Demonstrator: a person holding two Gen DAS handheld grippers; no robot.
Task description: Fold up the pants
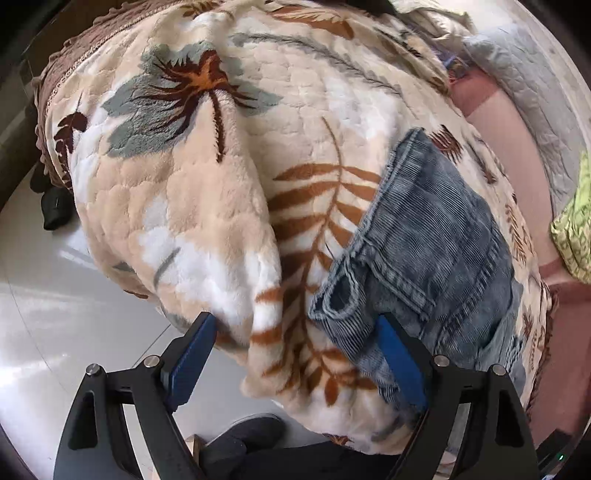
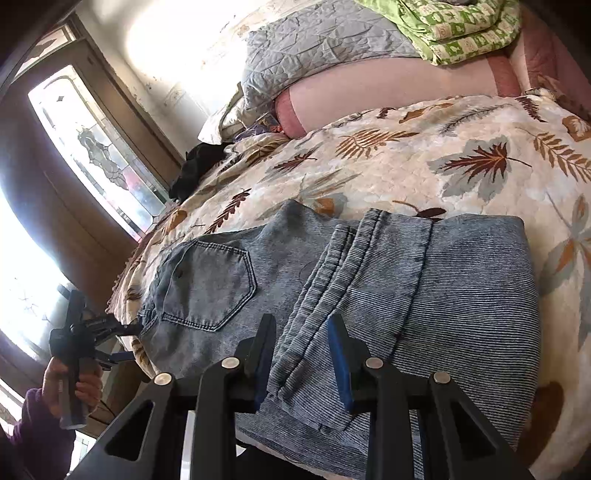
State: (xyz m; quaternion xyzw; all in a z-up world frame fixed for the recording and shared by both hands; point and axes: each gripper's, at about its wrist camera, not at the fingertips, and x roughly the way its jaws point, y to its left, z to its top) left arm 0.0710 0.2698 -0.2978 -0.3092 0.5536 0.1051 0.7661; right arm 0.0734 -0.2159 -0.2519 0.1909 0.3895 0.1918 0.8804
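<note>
- The jeans (image 2: 388,295) lie folded on a cream leaf-print blanket (image 2: 443,147) that covers the bed; they are pale blue, ribbed denim, near the blanket's front edge.
- In the right wrist view the leg hems (image 2: 369,236) are laid back over the seat, beside a back pocket (image 2: 210,284) that faces up.
- The right gripper (image 2: 303,332) has its jaws partly closed, with a raised fold of denim between the blue pads (image 2: 338,354); whether the pads actually press on the cloth I cannot tell (the fold fills most of the gap).
- The left gripper (image 1: 295,328) points steeply down at the blanket's edge with its jaws wide apart. Nothing is clamped: one pad (image 1: 192,354) is against the fleece, the other (image 1: 399,354) rests by the waistband corner of the jeans (image 1: 424,251).
- A belt loop (image 1: 340,295) shows at that corner, just ahead of the pad.
- From the right wrist view the left gripper (image 2: 118,339) is seen at the far left, held by a hand (image 2: 74,384) in a purple sleeve (image 2: 40,432).
- Beyond the blanket lie a grey quilted pillow (image 2: 314,48), a green patterned cloth (image 2: 461,26) and a pink sheet (image 2: 388,85).
- A dark garment (image 2: 199,166) sits at the bed's far side near a window (image 2: 96,147).
</note>
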